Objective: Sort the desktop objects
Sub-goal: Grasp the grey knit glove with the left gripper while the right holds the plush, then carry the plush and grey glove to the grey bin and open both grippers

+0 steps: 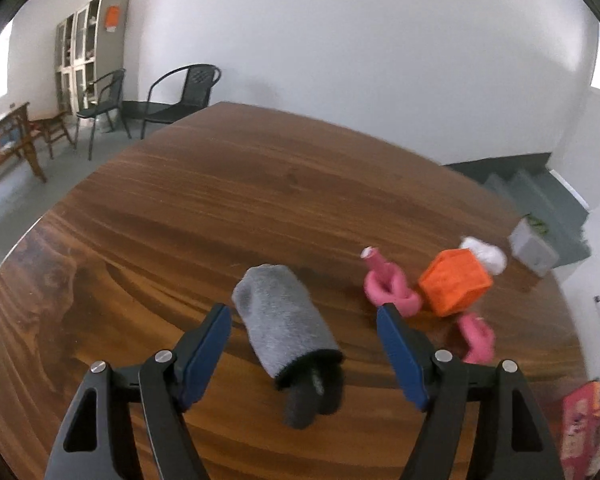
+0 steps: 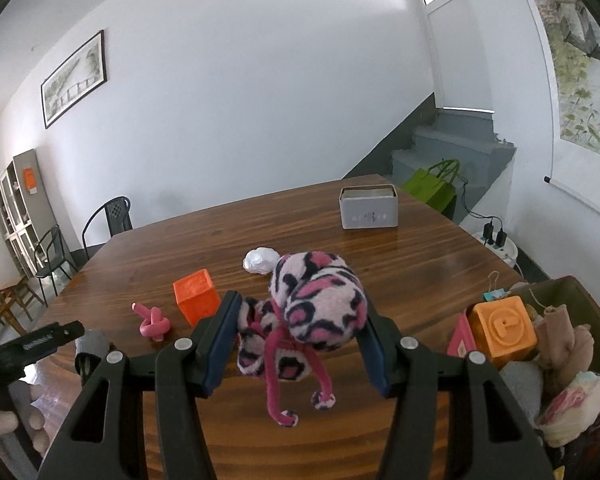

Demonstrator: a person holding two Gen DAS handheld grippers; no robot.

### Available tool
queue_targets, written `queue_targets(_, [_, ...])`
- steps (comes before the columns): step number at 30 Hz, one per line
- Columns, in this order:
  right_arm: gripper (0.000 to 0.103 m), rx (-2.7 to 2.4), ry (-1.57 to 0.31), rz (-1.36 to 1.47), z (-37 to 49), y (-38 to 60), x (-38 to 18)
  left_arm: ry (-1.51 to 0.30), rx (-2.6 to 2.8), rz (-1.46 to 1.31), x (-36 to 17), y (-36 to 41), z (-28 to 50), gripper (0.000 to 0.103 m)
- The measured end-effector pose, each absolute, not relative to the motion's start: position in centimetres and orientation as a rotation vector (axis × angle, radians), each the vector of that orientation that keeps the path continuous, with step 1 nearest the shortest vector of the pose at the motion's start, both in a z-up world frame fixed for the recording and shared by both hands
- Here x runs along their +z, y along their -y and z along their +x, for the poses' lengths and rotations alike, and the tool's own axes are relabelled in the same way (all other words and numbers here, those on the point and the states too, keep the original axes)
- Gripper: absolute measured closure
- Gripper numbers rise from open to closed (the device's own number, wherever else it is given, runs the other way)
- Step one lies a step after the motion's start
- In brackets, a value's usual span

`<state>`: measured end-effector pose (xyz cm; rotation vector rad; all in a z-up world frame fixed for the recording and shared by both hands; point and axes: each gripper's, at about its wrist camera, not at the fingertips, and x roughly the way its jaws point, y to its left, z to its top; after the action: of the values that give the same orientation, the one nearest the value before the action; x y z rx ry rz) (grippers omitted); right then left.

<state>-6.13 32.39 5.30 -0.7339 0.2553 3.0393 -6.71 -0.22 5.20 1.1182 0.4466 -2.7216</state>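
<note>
While the right gripper (image 2: 298,334) clamps the pink leopard-print plush toy (image 2: 320,304) above the wooden table (image 2: 420,264), just left of the brown box (image 2: 572,292) of sorted things, the left gripper (image 1: 304,344) stands wide open around the grey sock roll (image 1: 284,320), pads clear of it. Judging from the dangling pink strings, 1 could snag on the box rim and drag the toy out. Left of the box I count 1 orange cube (image 2: 196,296), 1 pink knot (image 2: 154,324), 1 white wad (image 2: 260,260) and 1 grey tin (image 2: 368,208).

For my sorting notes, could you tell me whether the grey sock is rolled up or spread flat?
Rolled up: the grey sock lies as a fat tube.
</note>
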Motion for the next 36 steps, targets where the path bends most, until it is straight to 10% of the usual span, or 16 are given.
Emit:
queue_targets(6, [0.043,3.045,-0.269,-0.756,-6.2,-32.3,5.1,-0.324,-2.623,1.261,2.3,-0.1,-9.7,0.026])
queue_targets(13, [0.043,3.053,-0.276,-0.748,-6.0,-32.2,5.2,-0.344,-2.633,1.302,0.9,0.6,-11.4,0.062])
queue_targets(36, [0.043,2.982,-0.290,-0.553,-0.6,-35.4,7.3,-0.337,-2.975,1.096,9.1,-3.7,-3.5,0.063])
